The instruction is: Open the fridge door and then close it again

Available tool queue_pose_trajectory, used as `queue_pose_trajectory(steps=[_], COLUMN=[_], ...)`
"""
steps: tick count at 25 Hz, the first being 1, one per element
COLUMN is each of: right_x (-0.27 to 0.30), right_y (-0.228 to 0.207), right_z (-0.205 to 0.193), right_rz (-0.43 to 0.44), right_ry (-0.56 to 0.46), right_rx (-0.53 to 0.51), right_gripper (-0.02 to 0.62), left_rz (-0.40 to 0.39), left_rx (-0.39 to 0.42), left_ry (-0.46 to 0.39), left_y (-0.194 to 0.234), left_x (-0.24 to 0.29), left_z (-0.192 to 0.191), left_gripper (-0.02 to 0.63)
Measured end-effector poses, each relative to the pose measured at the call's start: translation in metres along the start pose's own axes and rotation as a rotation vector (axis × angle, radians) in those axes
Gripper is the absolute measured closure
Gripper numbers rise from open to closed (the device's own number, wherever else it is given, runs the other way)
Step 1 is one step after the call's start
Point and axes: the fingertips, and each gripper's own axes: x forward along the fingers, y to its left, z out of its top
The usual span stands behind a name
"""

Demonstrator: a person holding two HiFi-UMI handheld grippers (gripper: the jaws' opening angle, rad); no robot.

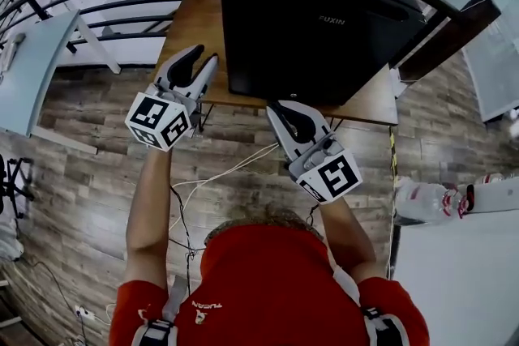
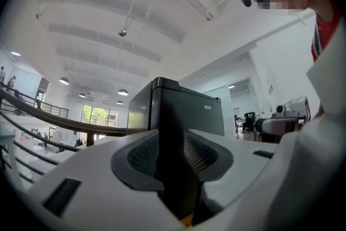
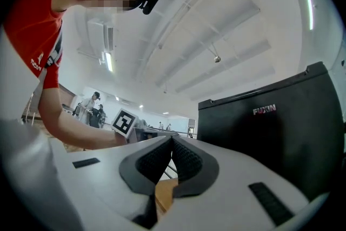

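At the table (image 1: pixel 188 22) edge, shut fridge (image 1: pixel 316 20), left claw (image 1: pixel 206 55) spread beside it, right claw (image 1: pixel 274 106) pressed together.

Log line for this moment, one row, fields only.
fridge: door shut, on table | left gripper: open, empty, by fridge's left front corner | right gripper: shut, empty, in front of door

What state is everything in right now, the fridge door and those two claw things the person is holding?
Fridge door: closed.
Left gripper: open, jaws apart, gripping nothing.
Right gripper: shut, jaws together, empty.
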Motion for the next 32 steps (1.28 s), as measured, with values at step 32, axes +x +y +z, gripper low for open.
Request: queue_pose_trajectory(steps=[32], right_x=[-0.010], right_y=[-0.057], right_z=[-0.029], right_rz=[-0.104], right_ry=[0.117], right_rx=[-0.009], right_gripper=[0.571], left_rz=[-0.383], left_rx=[0.003], left_ry=[0.044], left_y=[0.024], left_x=[0.088], left_z=[-0.013], left_gripper=[0.417])
